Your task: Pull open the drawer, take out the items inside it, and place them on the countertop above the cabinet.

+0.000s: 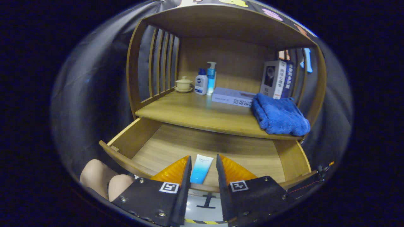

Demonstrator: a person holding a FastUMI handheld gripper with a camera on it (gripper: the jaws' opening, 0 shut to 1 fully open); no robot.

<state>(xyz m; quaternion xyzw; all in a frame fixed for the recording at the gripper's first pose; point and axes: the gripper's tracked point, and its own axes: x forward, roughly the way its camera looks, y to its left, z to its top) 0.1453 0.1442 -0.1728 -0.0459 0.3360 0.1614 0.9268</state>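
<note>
Gripper view looks into the open drawer (pixel 202 148), where a tube (pixel 201 168) lies flat near the drawer's front wall. The gripper (pixel 203 167) has its fingers spread, one on each side of the tube, not touching it. Above the drawer, a blue towel (pixel 279 115) rests on the countertop (pixel 195 113).

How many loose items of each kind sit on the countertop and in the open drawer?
Books: 3 (flat book, two upright books)
Bottles: 2 (white bottle, pump bottle)
Lidded cup: 1
Blue towel: 1
Tube, in the drawer, between the open claw fingers: 1
Total: 8
</note>
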